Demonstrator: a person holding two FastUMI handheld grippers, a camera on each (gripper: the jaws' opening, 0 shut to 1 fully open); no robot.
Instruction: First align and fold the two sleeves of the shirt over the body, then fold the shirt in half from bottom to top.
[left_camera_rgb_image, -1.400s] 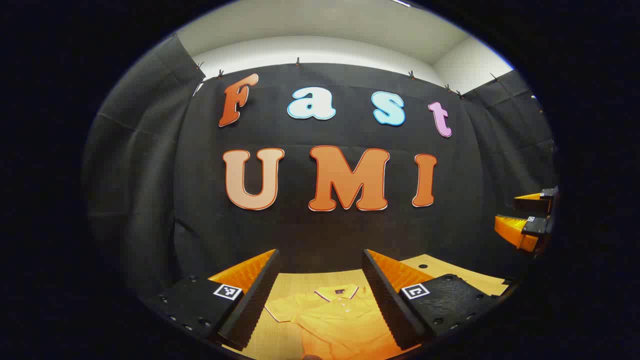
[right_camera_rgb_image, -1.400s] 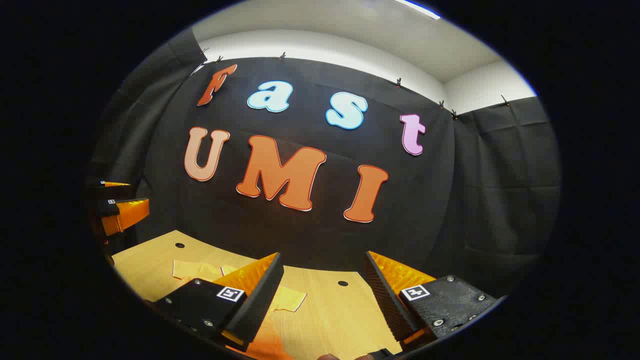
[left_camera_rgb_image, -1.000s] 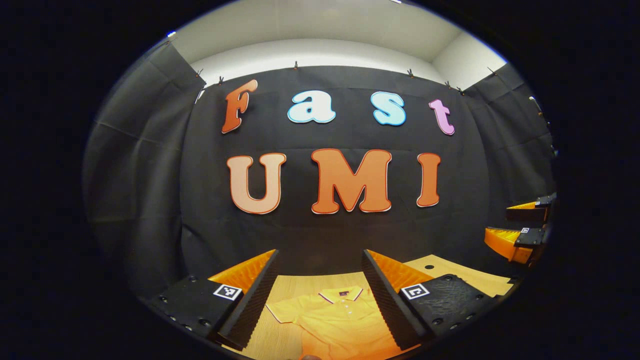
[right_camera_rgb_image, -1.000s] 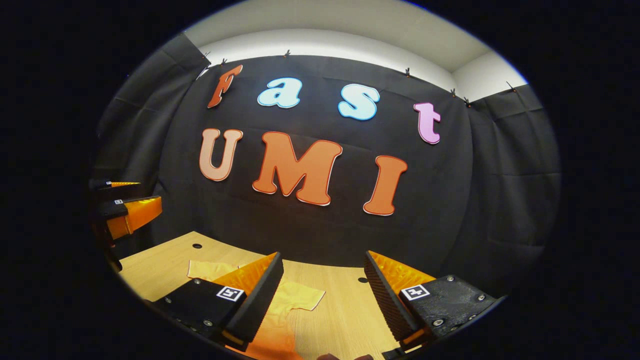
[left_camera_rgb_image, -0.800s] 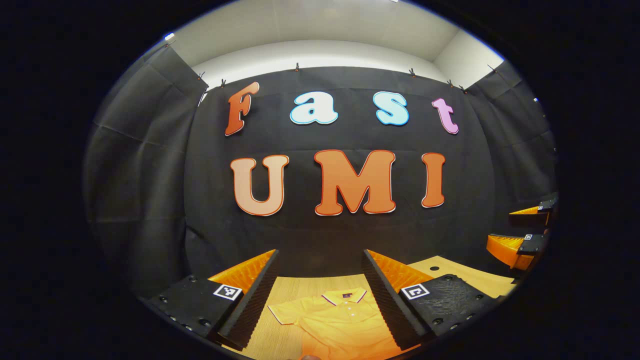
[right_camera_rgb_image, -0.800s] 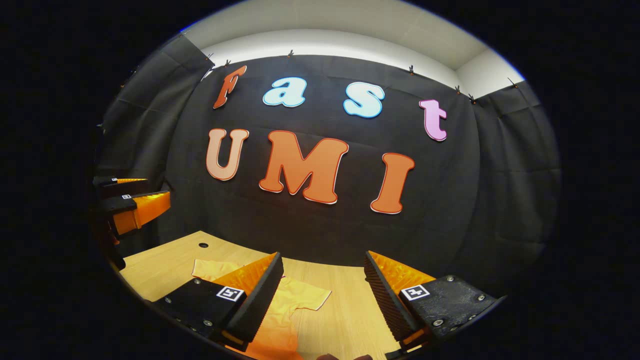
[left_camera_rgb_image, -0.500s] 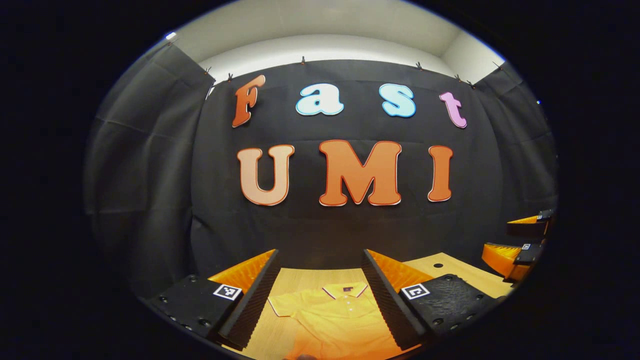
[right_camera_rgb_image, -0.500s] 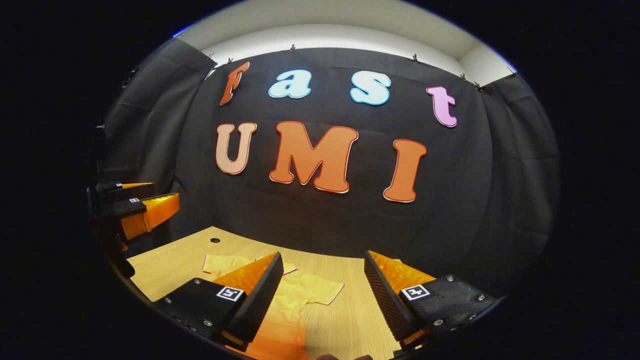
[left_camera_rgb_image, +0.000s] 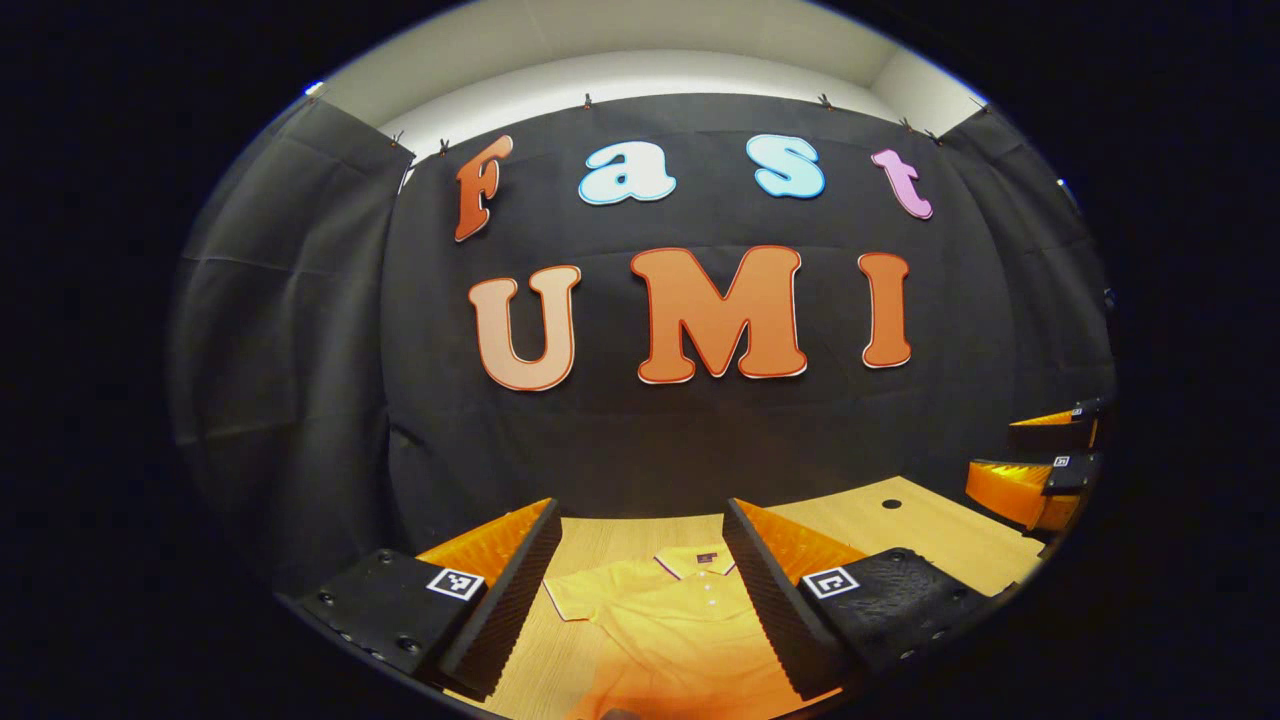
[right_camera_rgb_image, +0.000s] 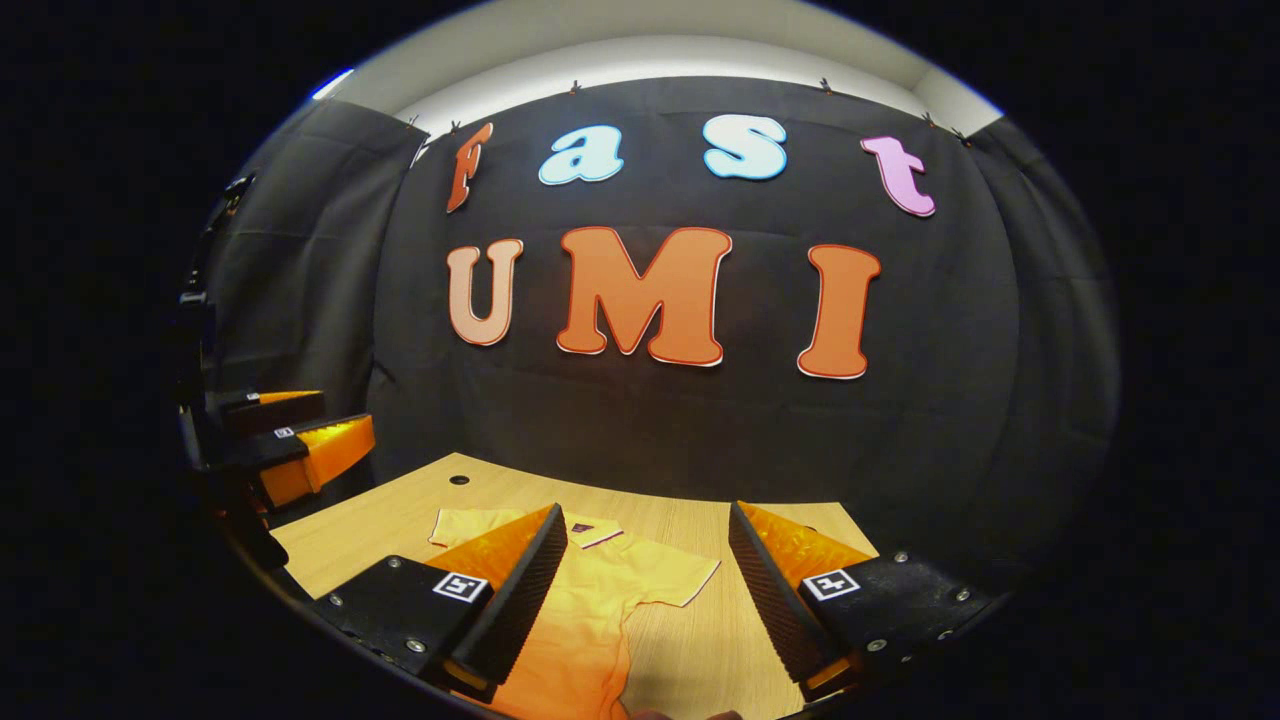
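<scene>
A yellow polo shirt (left_camera_rgb_image: 670, 625) lies flat on the wooden table (left_camera_rgb_image: 930, 530), collar toward the far wall, both short sleeves spread out. My left gripper (left_camera_rgb_image: 640, 590) hovers open above its chest and left sleeve (left_camera_rgb_image: 580, 600). In the right gripper view the same shirt (right_camera_rgb_image: 600, 600) lies low and left, its right sleeve (right_camera_rgb_image: 675, 578) out on the wood. My right gripper (right_camera_rgb_image: 648, 590) hangs open above that sleeve, holding nothing. Each gripper appears at the edge of the other's view: the right gripper (left_camera_rgb_image: 1040, 475) and the left gripper (right_camera_rgb_image: 290, 445).
The table (right_camera_rgb_image: 400, 520) has small round holes, one hole (left_camera_rgb_image: 891, 504) at the back right and another hole (right_camera_rgb_image: 459, 480) at the back left. Black cloth walls close the booth right behind the table.
Both grippers have tilted down and moved in over the table, so more of the shirt and its sleeves shows. Both stayed open throughout. The shirt has not moved.
</scene>
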